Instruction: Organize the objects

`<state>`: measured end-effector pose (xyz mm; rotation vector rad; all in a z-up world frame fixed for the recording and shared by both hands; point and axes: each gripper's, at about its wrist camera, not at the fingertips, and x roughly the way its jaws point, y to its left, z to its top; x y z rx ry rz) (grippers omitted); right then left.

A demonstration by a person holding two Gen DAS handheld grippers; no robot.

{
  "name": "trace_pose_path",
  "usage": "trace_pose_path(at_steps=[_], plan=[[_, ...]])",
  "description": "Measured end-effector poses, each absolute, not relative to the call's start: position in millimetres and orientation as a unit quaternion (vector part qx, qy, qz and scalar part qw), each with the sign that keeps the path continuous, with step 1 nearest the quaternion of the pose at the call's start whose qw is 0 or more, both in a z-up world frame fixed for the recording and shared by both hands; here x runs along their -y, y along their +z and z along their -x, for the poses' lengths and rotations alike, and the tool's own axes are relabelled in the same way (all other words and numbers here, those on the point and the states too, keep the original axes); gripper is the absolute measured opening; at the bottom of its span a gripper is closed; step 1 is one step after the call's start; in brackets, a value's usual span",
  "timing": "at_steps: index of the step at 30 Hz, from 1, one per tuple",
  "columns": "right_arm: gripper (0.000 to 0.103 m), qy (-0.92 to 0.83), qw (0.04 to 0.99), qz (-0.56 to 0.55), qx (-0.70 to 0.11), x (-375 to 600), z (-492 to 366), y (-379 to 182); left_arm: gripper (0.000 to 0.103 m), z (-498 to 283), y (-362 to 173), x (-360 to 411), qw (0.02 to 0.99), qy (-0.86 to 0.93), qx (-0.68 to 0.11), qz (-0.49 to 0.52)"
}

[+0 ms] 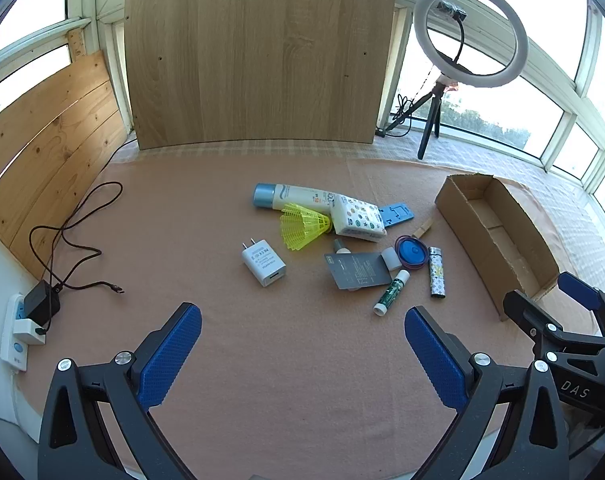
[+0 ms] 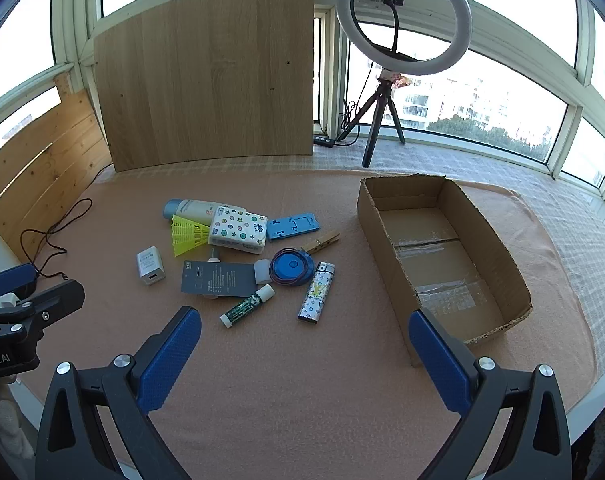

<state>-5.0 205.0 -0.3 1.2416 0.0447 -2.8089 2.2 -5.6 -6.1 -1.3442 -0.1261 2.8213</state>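
My left tool point(image 1: 302, 344): spread wide, holding nothing | my right tool point(image 2: 304, 346): spread wide, holding nothing | little mixed things pile point(image 2: 238, 256): middle-left of frame on pink counter point(image 2: 302, 380) | open brown cardboard box point(image 2: 486, 224): right, empty

Two black handheld grippers w/ blue pads

Left gripper point(image 1: 302, 344) and right gripper point(image 2: 304, 344): black angular frames, textured blue pads point(image 1: 170, 354), silver screws (white lettering on the bodies).
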Motion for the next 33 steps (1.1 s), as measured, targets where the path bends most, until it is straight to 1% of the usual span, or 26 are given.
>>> trace_pose_path(at_steps=[33], plan=[[0.102,-0.912,0.034,-0.409,-0.014,-204.4,6.2,-2.8,0.103,1.3,-6.5,4.3,0.004,0.901,0.044,0.432]])
